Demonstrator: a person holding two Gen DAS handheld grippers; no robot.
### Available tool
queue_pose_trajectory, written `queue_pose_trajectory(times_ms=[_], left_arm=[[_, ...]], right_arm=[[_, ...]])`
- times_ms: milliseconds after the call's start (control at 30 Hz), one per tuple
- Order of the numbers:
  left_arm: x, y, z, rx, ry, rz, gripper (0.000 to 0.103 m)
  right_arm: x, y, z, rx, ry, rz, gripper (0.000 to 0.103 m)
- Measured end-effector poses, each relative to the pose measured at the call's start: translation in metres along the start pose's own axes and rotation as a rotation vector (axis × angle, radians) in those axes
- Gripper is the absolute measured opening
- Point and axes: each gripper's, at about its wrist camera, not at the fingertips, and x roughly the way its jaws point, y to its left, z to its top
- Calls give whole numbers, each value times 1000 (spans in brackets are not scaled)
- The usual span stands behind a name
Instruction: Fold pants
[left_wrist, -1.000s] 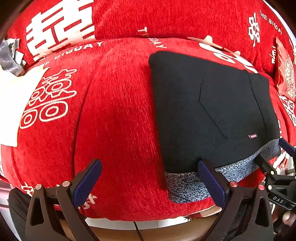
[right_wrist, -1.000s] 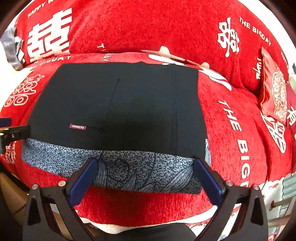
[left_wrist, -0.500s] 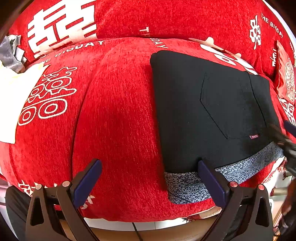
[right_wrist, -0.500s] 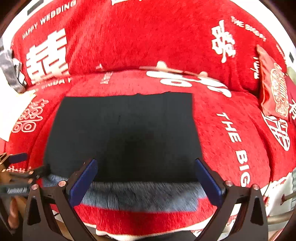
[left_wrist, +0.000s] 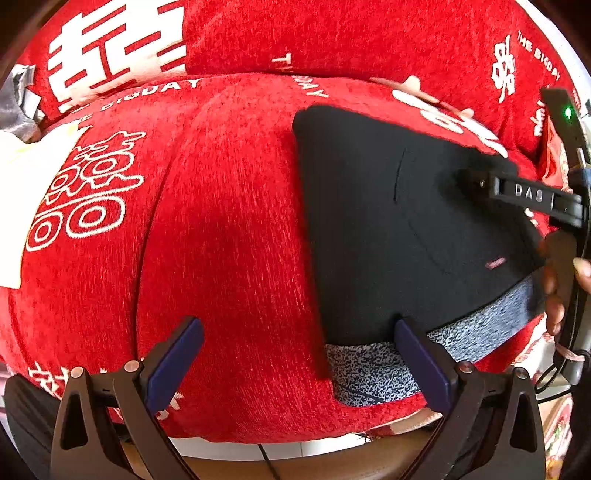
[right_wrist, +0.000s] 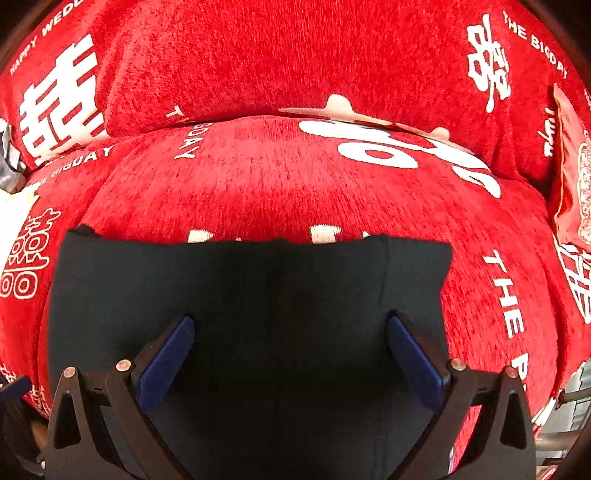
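Folded black pants (left_wrist: 388, 229) lie on the red sofa seat (left_wrist: 221, 221), their grey patterned waistband (left_wrist: 369, 365) at the near edge. My left gripper (left_wrist: 297, 332) is open and holds nothing; its right finger (left_wrist: 417, 354) stands over the waistband's left end, its left finger over bare red cover. In the right wrist view the pants (right_wrist: 258, 288) fill the lower half. My right gripper (right_wrist: 291, 328) is open above the black fabric, nothing between its fingers. The right gripper's black body (left_wrist: 528, 194) and a hand (left_wrist: 561, 266) show at the right edge of the left wrist view.
The red cover with white lettering runs up the sofa back (right_wrist: 295, 55). A red patterned cushion (right_wrist: 572, 177) leans at the right. A white cloth (left_wrist: 22, 192) and a grey item (left_wrist: 14, 107) lie at the far left. The seat's front edge (left_wrist: 295, 435) drops off just ahead of my left gripper.
My right gripper has moved forward over the pants, so the waistband has left its view and black fabric lies under its fingers. The left gripper has hardly moved.
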Motion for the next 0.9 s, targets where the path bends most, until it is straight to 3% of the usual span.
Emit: queue_pose_trajectory(times_ms=[133,200,367,433,533,600,667,800,900], left_arm=[[-17,23,31,-101,-59,-26,103],[-9,33,58,-158,-37,-12,103],[19,14,104,-157,8,-37,103],[27,2,111,-137,18,-55,103],[53,-4,118,-110,51,65,103],[69,9,126,-186,106,2,103],[74,12,132,-196,134,-15,103],[62,4,139,-113,93,26,103],[42,17,137,-192,54,-8,103]], right_arm=[[-32,-5,-21,66,-79,-16,103],[-33,-6,-33,87,-70,-7,103],[-35,-2,-59,84,-101,-43,103],[-36,0,-61,69,-106,-48,103],[-35,-3,-60,73,-106,-31,103],[-34,-2,-60,67,-110,-31,103],[-33,0,-60,59,-115,-39,103],[-32,0,-61,73,-129,-39,103],[-36,-1,-61,77,-131,-38,103]])
